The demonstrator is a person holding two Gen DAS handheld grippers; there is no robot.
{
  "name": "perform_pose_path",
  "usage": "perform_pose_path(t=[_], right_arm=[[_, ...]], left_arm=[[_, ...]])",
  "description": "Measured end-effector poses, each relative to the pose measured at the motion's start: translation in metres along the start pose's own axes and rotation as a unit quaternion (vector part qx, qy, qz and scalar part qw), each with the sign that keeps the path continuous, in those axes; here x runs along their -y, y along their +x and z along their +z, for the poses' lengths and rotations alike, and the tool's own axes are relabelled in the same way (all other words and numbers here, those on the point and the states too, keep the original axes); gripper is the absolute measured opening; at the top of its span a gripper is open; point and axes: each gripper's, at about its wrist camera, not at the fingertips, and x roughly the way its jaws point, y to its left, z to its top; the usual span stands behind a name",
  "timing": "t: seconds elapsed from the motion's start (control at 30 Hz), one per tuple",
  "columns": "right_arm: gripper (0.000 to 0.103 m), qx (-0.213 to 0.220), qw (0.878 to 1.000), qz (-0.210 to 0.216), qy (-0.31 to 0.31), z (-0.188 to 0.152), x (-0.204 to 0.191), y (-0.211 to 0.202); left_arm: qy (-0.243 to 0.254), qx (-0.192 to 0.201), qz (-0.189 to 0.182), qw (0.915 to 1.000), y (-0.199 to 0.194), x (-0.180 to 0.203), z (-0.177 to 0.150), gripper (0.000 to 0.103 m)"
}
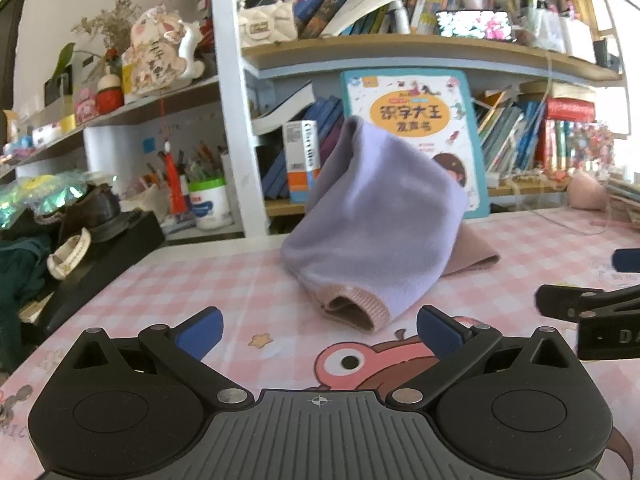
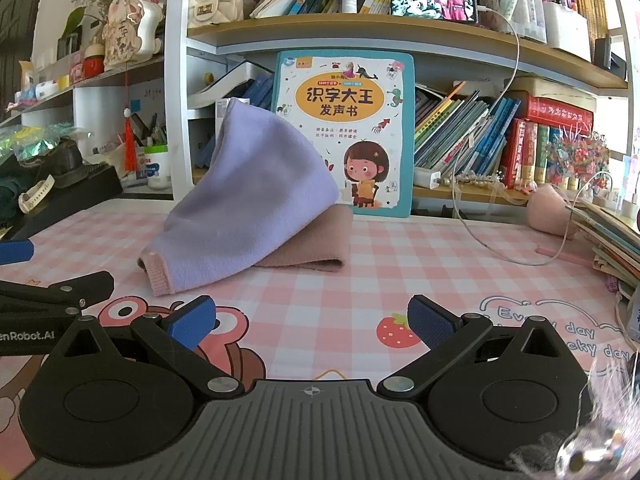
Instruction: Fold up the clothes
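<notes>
— How do the fingers stand?

— Spread wide on both. The left gripper [image 1: 318, 330] has its two blue pads [image 1: 200, 332] far apart with nothing between them, and the right gripper [image 2: 310, 320] is the same, two blue pads [image 2: 430, 322] splayed over bare cloth.

— How many garments do you count?

— One, as far as I can tell: a lilac garment [image 1: 372, 220] with a pink ribbed cuff [image 1: 356, 308] and a dusty-pink inner side [image 2: 316, 240]. It lies toward the back edge of the table [image 2: 360, 280], on the pink checked tablecloth [image 1: 200, 280]. Part of it is peaked up in the air and blurred, the pink part lying flat beneath. The cuff end points toward the front, just ahead of the left gripper.

— And the grippers' pose?

— Both are low and level over the front part of the table, pointing toward the back, side by side. Neither touches the garment.

— Behind it?

— One big children's book [image 2: 344, 132] stands upright at the back edge, against the bookshelf [image 2: 400, 28]. One phone [image 2: 434, 4] with a lit screen sits on the shelf above.
</notes>
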Motion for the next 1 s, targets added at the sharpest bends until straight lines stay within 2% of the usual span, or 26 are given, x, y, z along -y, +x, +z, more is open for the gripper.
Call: perform_pose_path(t=[0.3, 0.47, 0.53, 0.67, 0.87, 1.0], right_arm=[[0.103, -0.009, 1.0, -0.001, -0.004, 0.001, -0.002, 0.002], [0.103, -0.01, 1.0, 0.013, -0.006, 0.002, -0.002, 0.003], [0.103, -0.006, 1.0, 0.019, -0.006, 0.002, -0.002, 0.001], [0.103, -0.005, 1.0, 0.023, -0.007, 0.002, -0.002, 0.001], [0.103, -0.013, 0.999, 0.024, -0.017, 0.003, -0.006, 0.003], [0.103, -0.024, 0.998, 0.032, -0.04, 0.003, -0.013, 0.006]], left_arm=[[0.011, 0.012, -0.009, 0.9998, -0.004, 0.004, -0.001, 0.103], [-0.01, 0.032, -0.005, 0.9994, -0.011, -0.004, -0.002, 0.103], [0.002, 0.03, -0.012, 0.9995, -0.01, -0.009, -0.003, 0.103], [0.037, 0.033, 0.025, 0.9984, -0.008, -0.023, -0.003, 0.103], [-0.009, 0.021, 0.021, 0.9995, -0.004, -0.05, -0.005, 0.103], [-0.004, 0.012, 0.016, 0.9998, -0.002, -0.049, -0.006, 0.103]])
